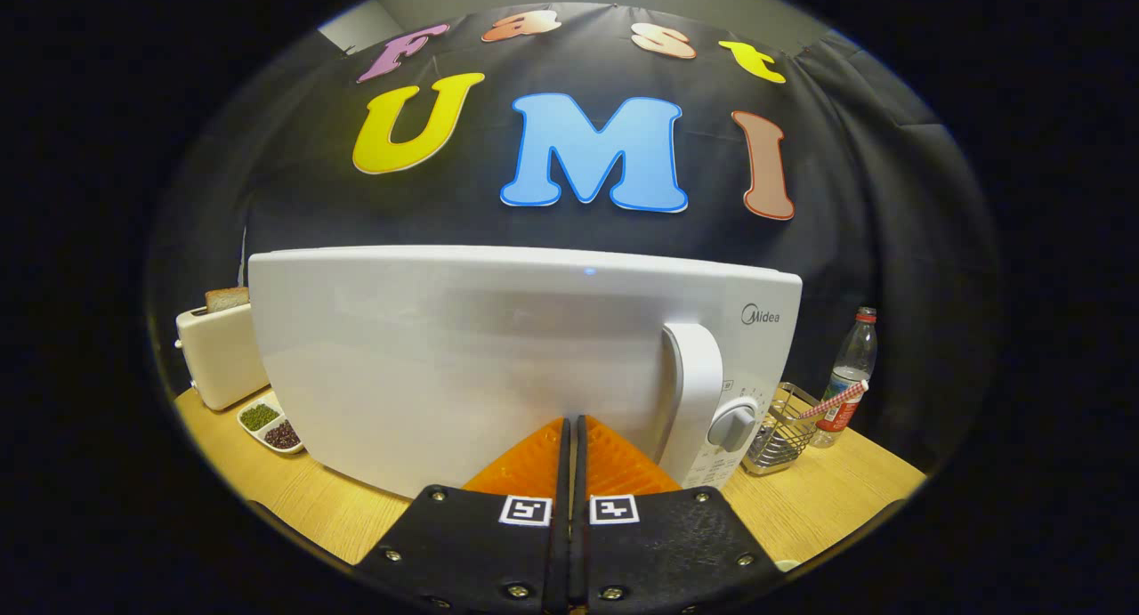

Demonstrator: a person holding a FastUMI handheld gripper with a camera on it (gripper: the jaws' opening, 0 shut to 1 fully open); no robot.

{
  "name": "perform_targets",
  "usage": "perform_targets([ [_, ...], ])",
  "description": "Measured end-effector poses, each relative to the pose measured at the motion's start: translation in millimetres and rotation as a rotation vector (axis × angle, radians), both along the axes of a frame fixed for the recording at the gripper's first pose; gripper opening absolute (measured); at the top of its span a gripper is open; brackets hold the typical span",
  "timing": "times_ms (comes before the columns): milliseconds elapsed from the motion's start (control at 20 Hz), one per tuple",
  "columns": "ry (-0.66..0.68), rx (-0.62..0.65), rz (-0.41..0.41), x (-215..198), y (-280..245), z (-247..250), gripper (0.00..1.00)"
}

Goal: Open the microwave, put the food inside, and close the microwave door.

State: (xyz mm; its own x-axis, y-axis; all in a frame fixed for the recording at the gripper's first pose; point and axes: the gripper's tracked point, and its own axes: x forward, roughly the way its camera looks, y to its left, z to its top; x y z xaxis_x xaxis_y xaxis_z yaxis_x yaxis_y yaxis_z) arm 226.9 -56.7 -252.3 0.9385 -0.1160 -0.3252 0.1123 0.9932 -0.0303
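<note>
A white microwave (498,357) stands on the wooden table right in front of me, its door flat and closed. Its vertical white handle (698,384) is to the right of my fingertips, with a round dial (734,424) beside it. My gripper (572,419) is shut, the two fingers pressed together with nothing between them, and the tips sit against or very close to the lower part of the door, left of the handle. I cannot tell whether the tips touch the door.
A cream toaster (218,357) with a bread slice in it stands left of the microwave, with a small divided dish of beans (271,425) in front of it. To the right are a wire basket (783,437) and a plastic bottle (850,375) on the wooden table (827,499).
</note>
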Motion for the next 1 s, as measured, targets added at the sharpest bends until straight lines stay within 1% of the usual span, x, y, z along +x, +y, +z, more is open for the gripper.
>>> perform_targets([
  [200, -0.005, -0.048, -0.001, -2.5, 1.1, -1.3, 0.03],
  [350, 0.017, 0.018, 0.011, -8.9, 3.7, -0.5, 0.03],
  [500, -0.001, 0.019, 0.035, -19.5, 3.7, 16.0, 0.03],
  [600, -0.020, 0.018, 0.050, -36.0, 4.1, 32.1, 0.03],
  [750, -0.052, 0.085, 0.110, -74.9, 19.0, 57.2, 0.03],
  [900, -0.081, 0.081, 0.124, -113.0, 19.6, 87.3, 0.03],
  [1000, -0.118, 0.072, 0.134, -139.8, 23.8, 118.6, 0.03],
])
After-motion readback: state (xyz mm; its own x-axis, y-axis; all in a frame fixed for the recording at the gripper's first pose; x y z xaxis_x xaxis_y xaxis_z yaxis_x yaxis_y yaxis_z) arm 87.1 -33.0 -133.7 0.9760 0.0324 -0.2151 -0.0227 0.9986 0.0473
